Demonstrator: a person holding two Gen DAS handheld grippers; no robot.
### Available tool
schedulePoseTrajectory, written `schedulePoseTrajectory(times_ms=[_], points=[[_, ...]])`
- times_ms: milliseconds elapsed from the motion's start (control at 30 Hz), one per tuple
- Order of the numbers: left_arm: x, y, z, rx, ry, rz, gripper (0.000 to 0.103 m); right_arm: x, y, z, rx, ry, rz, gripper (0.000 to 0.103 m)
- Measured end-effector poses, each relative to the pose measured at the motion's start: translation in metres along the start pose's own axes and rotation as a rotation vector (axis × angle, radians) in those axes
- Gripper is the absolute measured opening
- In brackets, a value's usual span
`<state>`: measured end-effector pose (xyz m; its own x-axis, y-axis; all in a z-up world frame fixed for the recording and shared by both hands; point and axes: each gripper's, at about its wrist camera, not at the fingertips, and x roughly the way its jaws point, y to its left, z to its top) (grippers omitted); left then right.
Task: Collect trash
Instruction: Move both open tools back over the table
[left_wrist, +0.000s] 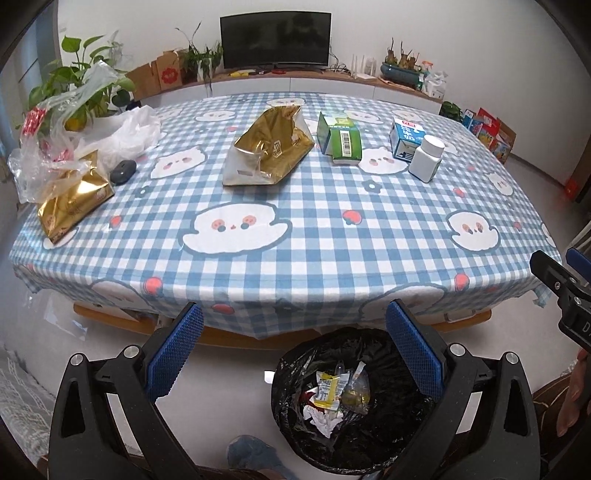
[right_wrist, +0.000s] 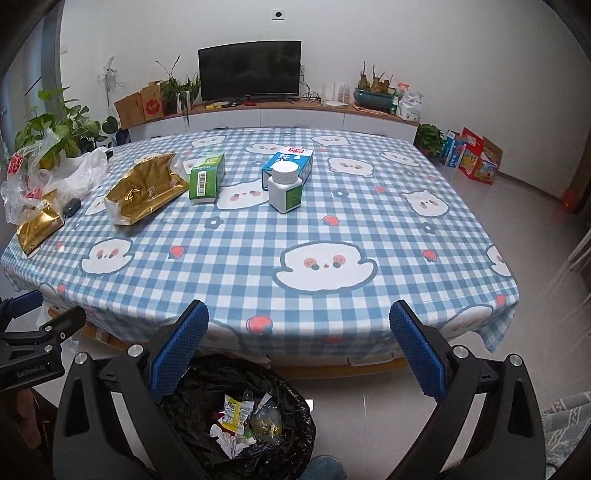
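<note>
Both grippers (left_wrist: 293, 325) (right_wrist: 299, 325) match — black frames, silver screws, jaws faced with blue textured pads (left_wrist: 173, 350).

Matt checked cloth tablecloth (left_wrist: 314, 229) mid-frame; shiny crinkled gold foil bag (left_wrist: 267, 146) upper centre; glossy black plastic bin liner (left_wrist: 295, 369) below; smooth white plastic bottle (left_wrist: 426, 158) upper right
</note>
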<state>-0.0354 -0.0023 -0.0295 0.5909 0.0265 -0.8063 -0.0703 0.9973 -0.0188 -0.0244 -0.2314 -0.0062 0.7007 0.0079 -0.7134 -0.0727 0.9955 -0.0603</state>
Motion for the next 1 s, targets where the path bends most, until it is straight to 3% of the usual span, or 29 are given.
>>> schedulePoseTrajectory(times_ms=[367, 1000], points=[[0.028, -0.005, 0.050, 0.004, 0.006, -0.003, 0.097, 0.034, -0.018, 0.041, 0.006, -0.009, -0.007, 0.094], [0.122, 0.045, 0.158, -0.046, 0.057, 0.058, 0.097, 0.138, -0.016, 0.117, 0.019, 0.077, 0.016, 0.094]])
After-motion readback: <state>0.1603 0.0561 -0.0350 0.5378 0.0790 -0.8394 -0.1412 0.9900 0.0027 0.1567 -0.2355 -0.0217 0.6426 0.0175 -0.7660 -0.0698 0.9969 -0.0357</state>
